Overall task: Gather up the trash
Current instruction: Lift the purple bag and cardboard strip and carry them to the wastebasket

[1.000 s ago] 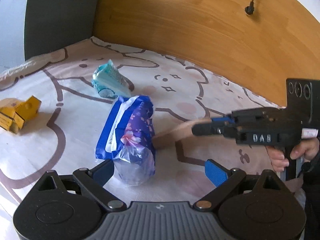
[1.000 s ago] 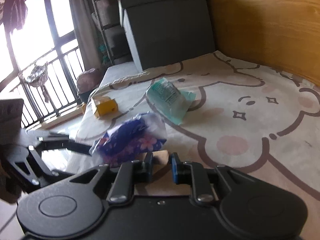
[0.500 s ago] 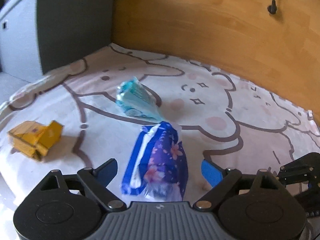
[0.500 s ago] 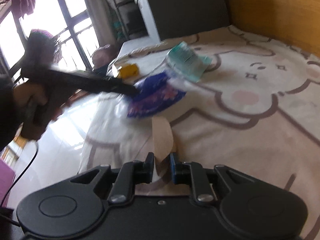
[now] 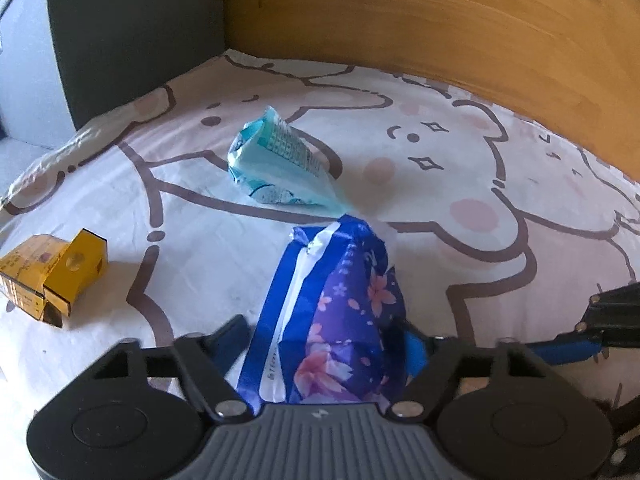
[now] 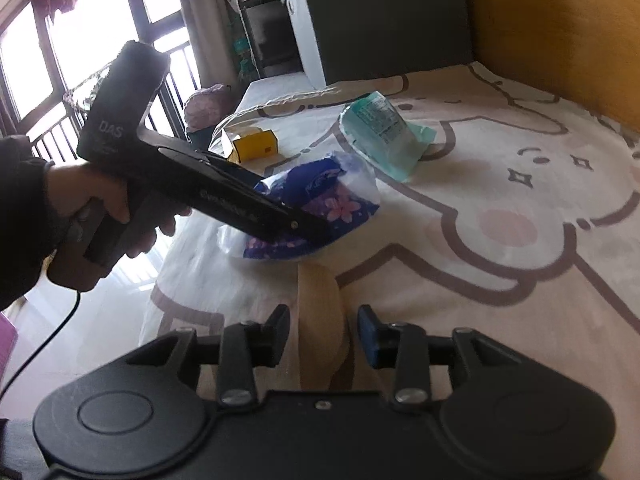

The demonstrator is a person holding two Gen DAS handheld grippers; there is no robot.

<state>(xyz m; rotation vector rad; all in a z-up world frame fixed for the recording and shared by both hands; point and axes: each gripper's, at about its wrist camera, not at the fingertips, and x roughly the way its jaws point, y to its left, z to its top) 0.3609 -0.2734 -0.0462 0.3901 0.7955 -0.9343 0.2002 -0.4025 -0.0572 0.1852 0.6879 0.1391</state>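
Observation:
A blue and purple floral plastic package (image 5: 344, 304) lies on the bear-print bed sheet (image 5: 460, 184). My left gripper (image 5: 324, 340) straddles it with jaws closing, and both pads touch its sides. In the right wrist view the left gripper (image 6: 312, 228), held by a hand (image 6: 100, 208), lies over the same package (image 6: 340, 204). My right gripper (image 6: 322, 332) has its jaws opening around a tan paper strip (image 6: 320, 312), with a gap at each pad. A teal packet (image 5: 276, 164) and a yellow box (image 5: 52, 276) lie farther off. The right gripper (image 5: 592, 336) shows at the right edge.
A wooden headboard (image 5: 440, 20) runs along the far side of the bed. A dark cabinet (image 5: 132, 20) stands at the bed's far left corner. The sheet's left edge (image 6: 168, 280) drops to the floor, with a window and railing (image 6: 52, 80) beyond.
My left gripper moved forward over the floral package and its jaws narrowed onto it. The right gripper's jaws parted from the tan strip that they had pinched.

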